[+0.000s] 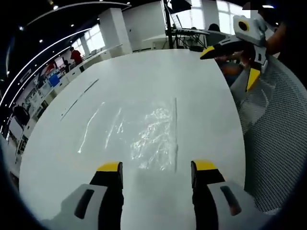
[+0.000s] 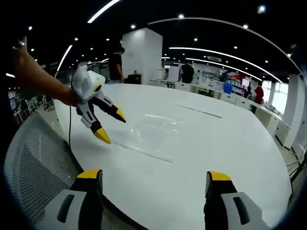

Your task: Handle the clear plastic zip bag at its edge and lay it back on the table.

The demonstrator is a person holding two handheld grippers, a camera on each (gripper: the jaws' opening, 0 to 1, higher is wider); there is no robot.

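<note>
Left gripper view: clear zip bag (image 1: 153,136) flat on white table (image 1: 144,76), just ahead of our left gripper (image 1: 157,173), mostly between its jaws, untouched. Jaws wide apart, nothing held. Our right gripper (image 1: 229,67) hangs beyond the bag, off the right jaw, over mesh chair (image 1: 273,139), jaws spread, nothing between them.

Your widest open surface is the white table (image 1: 144,76) around the flat clear zip bag (image 1: 153,134); nothing stands on it beside the bag. A mesh chair back (image 2: 38,158) rises just off the near table edge and blocks low approaches from that side. People and desks stand well apart, beyond the far edge.
</note>
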